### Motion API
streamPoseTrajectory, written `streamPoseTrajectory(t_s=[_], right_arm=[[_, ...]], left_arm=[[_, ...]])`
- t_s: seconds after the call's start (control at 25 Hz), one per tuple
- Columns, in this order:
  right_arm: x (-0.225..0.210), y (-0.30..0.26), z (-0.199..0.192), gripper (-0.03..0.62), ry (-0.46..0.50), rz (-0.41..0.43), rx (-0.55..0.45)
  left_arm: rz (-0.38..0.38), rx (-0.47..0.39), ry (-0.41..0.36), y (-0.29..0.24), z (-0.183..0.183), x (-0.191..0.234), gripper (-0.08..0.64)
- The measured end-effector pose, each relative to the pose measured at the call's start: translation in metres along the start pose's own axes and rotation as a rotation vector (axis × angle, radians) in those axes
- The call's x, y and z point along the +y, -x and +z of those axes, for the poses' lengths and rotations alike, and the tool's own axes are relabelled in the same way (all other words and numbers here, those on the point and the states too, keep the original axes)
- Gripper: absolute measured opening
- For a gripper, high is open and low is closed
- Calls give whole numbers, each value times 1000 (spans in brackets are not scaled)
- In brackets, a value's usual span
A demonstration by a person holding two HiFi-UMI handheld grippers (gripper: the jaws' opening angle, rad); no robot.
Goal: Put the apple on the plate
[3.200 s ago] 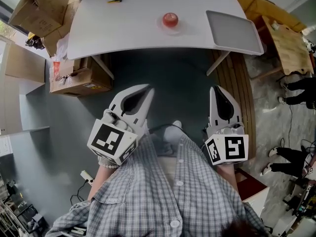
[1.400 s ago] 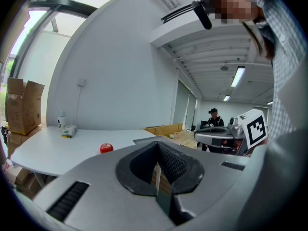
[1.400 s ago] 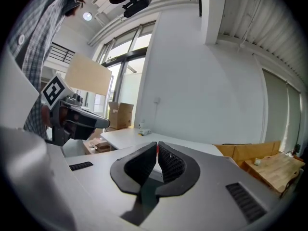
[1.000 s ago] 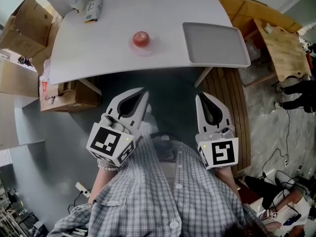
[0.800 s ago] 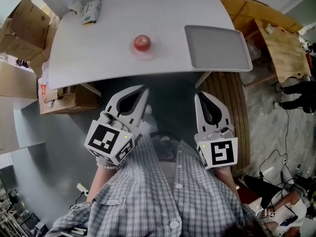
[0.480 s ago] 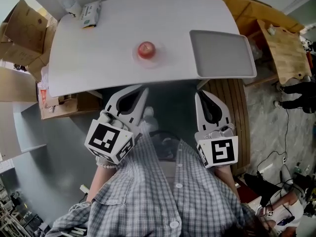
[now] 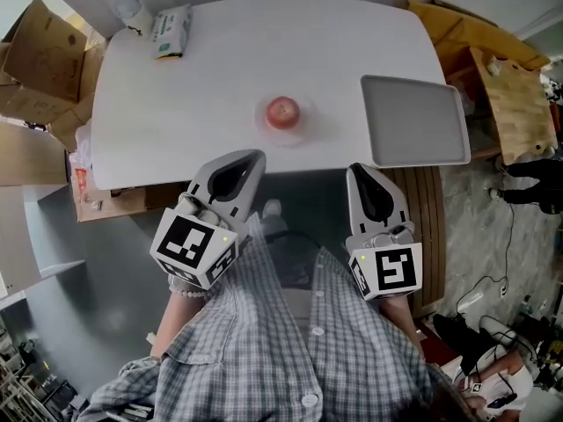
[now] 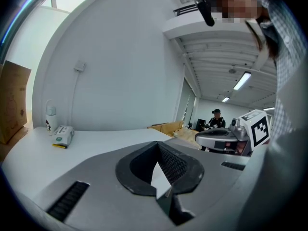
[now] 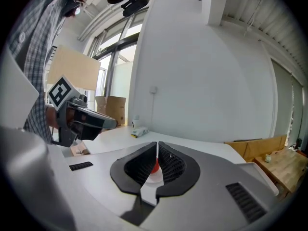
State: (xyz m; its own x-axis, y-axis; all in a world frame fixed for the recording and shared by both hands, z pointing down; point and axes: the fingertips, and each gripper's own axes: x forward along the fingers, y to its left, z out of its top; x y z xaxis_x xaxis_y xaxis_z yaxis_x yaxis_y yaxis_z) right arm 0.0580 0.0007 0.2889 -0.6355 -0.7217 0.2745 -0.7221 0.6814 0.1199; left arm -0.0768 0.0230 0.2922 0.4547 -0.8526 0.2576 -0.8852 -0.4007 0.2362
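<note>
A red apple (image 7: 282, 110) rests on a small pale round plate (image 7: 266, 127) near the front middle of the white table (image 7: 202, 86). A slice of the apple (image 9: 154, 166) shows through the thin slit between the right gripper's jaws. My left gripper (image 7: 257, 155) and right gripper (image 7: 356, 168) hang side by side just short of the table's near edge, both shut with nothing in them. The apple lies ahead of them, between the two. In the left gripper view the left gripper (image 8: 157, 144) points over the tabletop, and the apple is hidden there.
A grey rectangular tray (image 7: 413, 120) lies on the table's right end. A tissue pack (image 7: 170, 20) and a white cup (image 7: 130, 10) stand at the far left corner. Cardboard boxes (image 7: 35, 55) sit on the floor at left, wooden furniture (image 7: 515, 90) at right.
The table has drawn closer: both grippers have advanced up to its near edge, still shut. The apple has stayed on its plate.
</note>
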Motion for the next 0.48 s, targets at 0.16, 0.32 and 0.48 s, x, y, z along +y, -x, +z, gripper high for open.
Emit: streamPoseTrajectory(t_s=[0.16,0.32,0.48], right_arm=[[1,-24,-2,28,-14,-11,16],[-4,-42,-7,28,-53,-42,42],[-7,-54,-15,28,-69,-49,72]], left_arm=[[-6,11,5,-9,0,24,9],[-19,25,16,-19,-1,42,9],[-22,43,21,-28,-5,56,9]])
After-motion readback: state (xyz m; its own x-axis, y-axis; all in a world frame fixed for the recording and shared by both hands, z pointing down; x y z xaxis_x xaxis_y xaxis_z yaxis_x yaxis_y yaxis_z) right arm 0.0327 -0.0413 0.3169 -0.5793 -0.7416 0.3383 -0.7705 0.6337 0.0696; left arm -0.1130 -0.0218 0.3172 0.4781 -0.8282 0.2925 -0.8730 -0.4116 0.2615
